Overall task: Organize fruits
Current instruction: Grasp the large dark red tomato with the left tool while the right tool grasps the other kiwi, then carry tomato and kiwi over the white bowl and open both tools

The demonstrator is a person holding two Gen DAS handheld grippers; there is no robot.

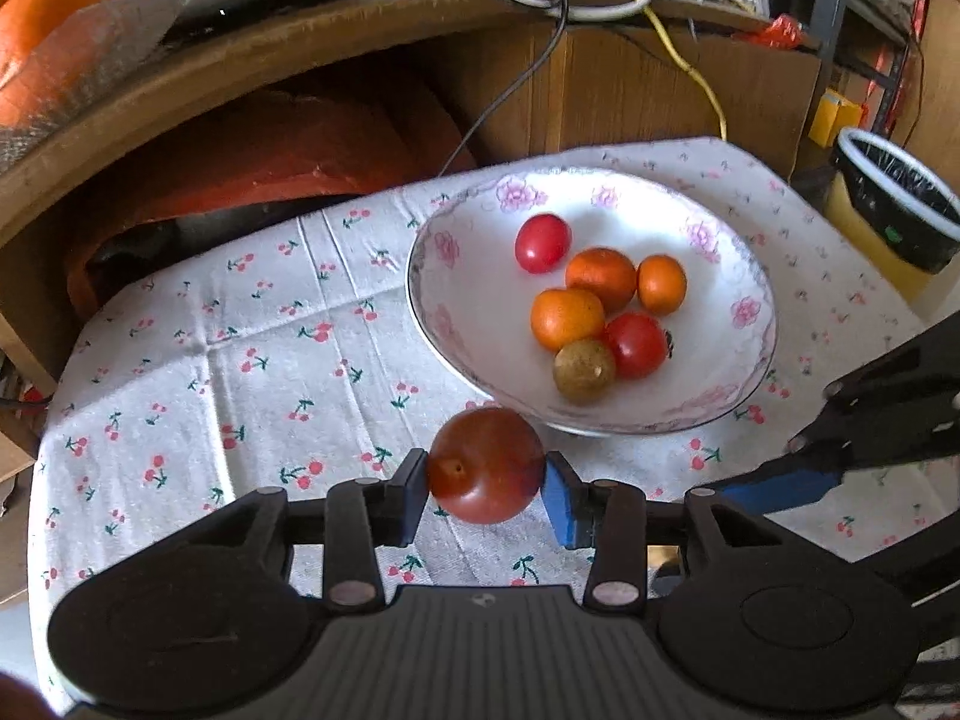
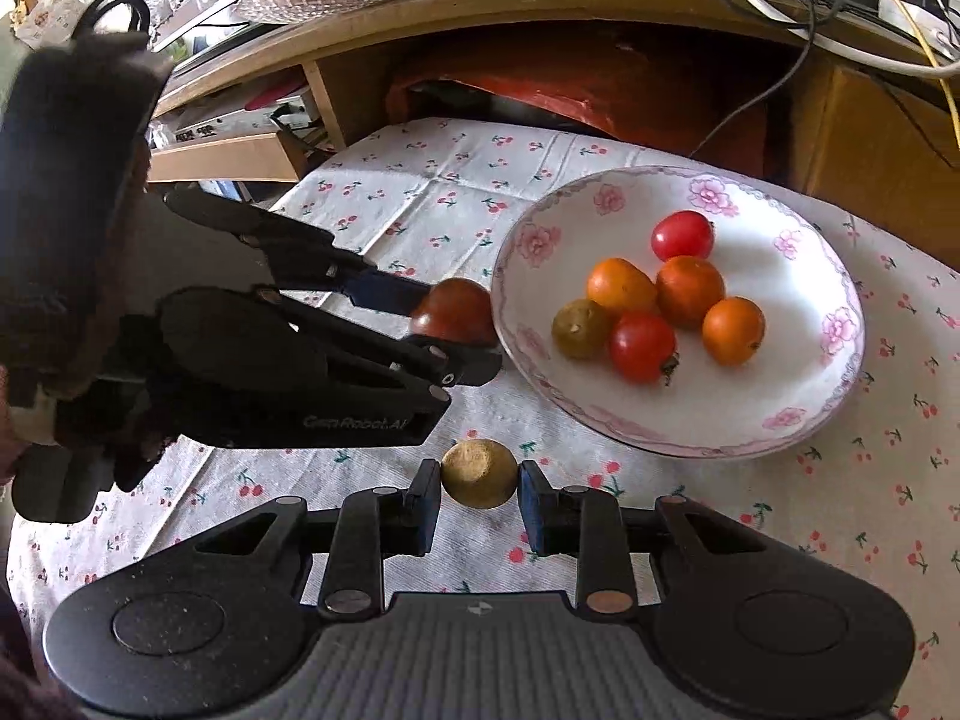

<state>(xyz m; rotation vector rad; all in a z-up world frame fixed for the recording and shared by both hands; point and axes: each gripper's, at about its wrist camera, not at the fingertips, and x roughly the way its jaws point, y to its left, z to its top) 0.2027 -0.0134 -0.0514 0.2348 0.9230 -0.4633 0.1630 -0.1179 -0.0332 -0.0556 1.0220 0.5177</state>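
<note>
My left gripper (image 1: pixel 486 483) is clamped on a dark red tomato (image 1: pixel 486 465), held just short of the bowl (image 1: pixel 744 276) rim. My right gripper (image 2: pixel 480 489) pinches a small brown-yellow fruit (image 2: pixel 479 473) above the cloth (image 2: pixel 420 192), nearer me. Risks: both fruits are round and held at their widest points only, so either may roll out; the tomato could strike the rim; the grippers could collide over the bowl.
</note>
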